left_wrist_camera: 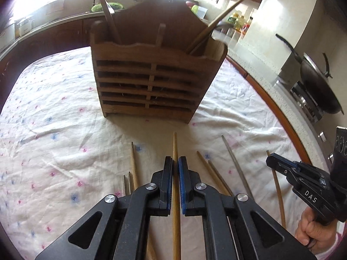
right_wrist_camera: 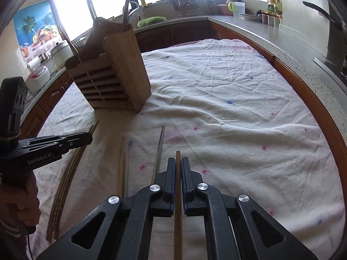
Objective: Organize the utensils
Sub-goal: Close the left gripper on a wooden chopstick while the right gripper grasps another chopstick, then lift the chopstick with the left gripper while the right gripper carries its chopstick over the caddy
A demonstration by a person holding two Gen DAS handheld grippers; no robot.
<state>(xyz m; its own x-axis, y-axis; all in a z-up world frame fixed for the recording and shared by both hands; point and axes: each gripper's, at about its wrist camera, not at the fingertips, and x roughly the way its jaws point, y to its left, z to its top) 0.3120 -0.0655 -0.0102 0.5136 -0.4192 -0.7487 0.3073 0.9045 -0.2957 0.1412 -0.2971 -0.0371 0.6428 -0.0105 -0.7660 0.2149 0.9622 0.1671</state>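
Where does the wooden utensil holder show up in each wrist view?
Left wrist view: the wooden utensil holder stands upper centre, slatted front facing the camera, beyond the left gripper.
Right wrist view: the holder is upper left, seen corner-on, side panel showing.
Shared landmark: the green basket on the counter behind it.

Black left gripper point(left_wrist_camera: 175, 162), blue pads, silver screws, white "DAS" lettering, pink-striped sleeve point(left_wrist_camera: 338, 241)
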